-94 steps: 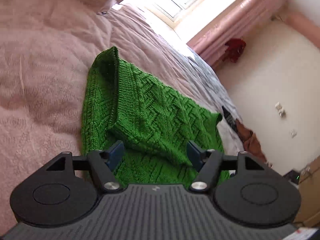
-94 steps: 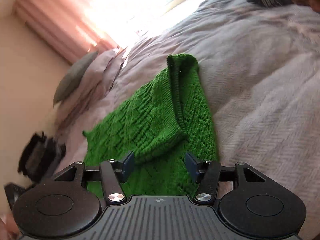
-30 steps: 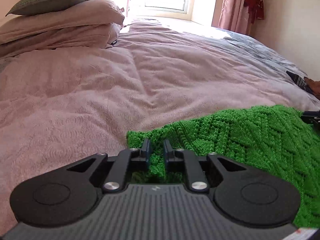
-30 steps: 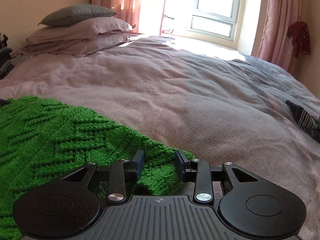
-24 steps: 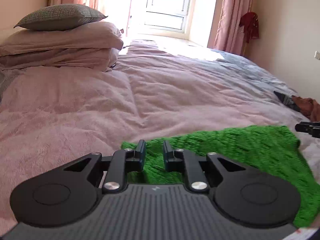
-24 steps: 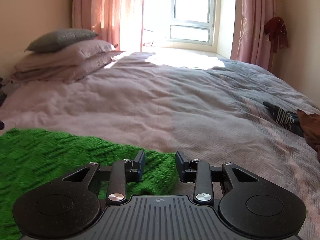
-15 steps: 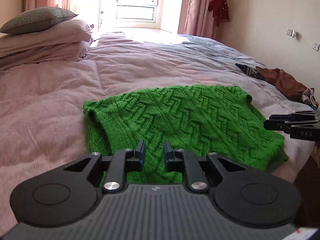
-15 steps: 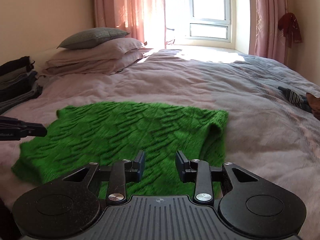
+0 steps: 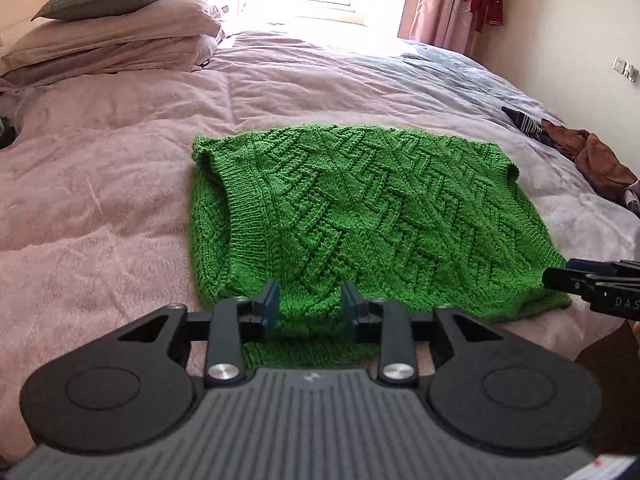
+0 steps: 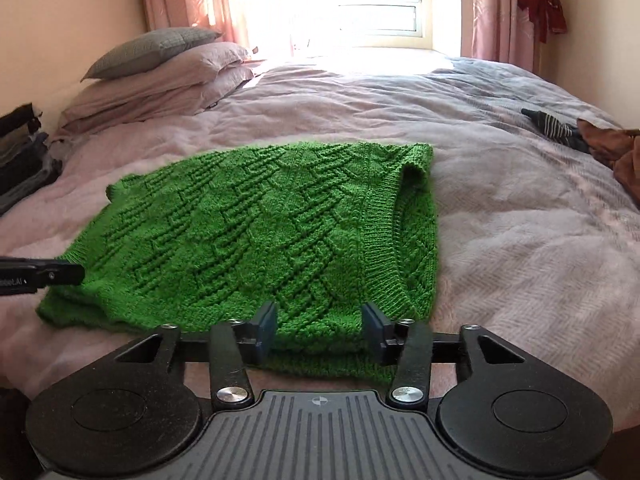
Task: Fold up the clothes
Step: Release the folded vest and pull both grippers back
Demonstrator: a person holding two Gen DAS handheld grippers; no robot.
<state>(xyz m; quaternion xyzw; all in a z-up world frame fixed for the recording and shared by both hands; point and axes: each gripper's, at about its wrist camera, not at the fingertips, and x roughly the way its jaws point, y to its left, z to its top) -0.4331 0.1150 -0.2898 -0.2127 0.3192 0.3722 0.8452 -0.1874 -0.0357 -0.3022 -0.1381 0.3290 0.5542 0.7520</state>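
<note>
Pink bed (image 9: pixel 120 208) under flat green sweater (image 9: pixel 360 216)

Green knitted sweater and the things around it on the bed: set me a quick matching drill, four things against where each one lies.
Things:
1. green knitted sweater
2. grey pillow
3. brown garment
4. striped sock

Places:
A. on top of the pillow stack by the wall
B. at the bed's right edge
C. spread flat on the quilt, nearest the cameras
D. on the quilt just left of the brown garment

Pairs: 1-C, 2-A, 3-B, 4-D
</note>
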